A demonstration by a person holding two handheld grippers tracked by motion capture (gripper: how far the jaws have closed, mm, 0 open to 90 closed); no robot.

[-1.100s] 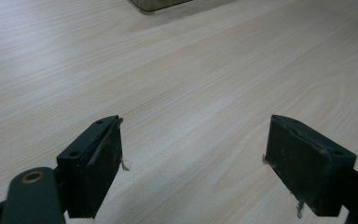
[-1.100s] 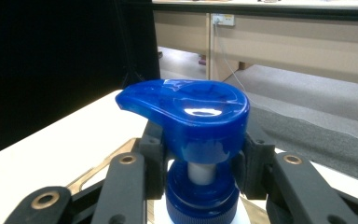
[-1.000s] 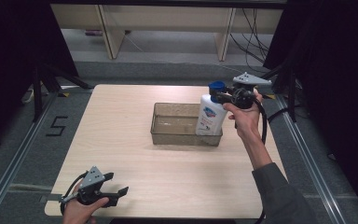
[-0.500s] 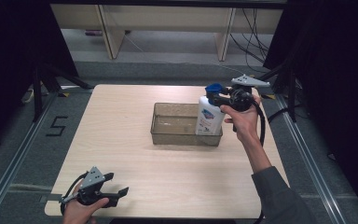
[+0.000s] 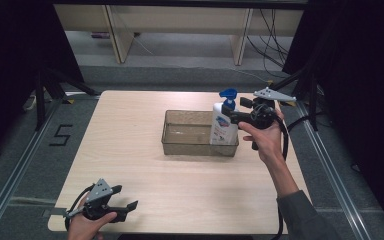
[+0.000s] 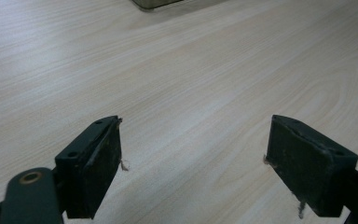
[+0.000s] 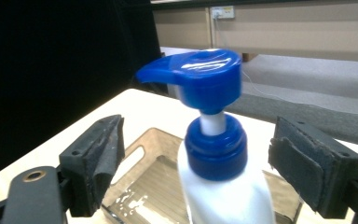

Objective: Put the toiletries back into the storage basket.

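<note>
High view first: the right gripper (image 5: 232,116) sits level with the neck of a white pump bottle (image 5: 223,127) that stands upright in the right end of a clear bin (image 5: 180,145). From up here I cannot tell how its jaws stand. The left gripper (image 5: 127,206) rests low at the near left corner of the table (image 5: 130,115), jaws parted and holding nothing, well apart from the bin.

Left gripper view: both pads (image 6: 98,161) are spread wide over bare wood, nothing between them; just a corner of the bin (image 6: 151,3) shows far ahead.

Right gripper view: the pads (image 7: 103,156) stand apart on either side of the bottle's blue collar (image 7: 216,147), a gap on each side, not touching. The pump head (image 7: 200,77) rises above them, its spout pointing past the left pad.

My guess is a release or a grasp at the neck. Either way, I'd keep the jaws square to the collar and move straight, since the bottle is tall and would tip easily. The bin wall lies just below the fingers; behind them the table's right edge is near, so there is little room to back off.
</note>
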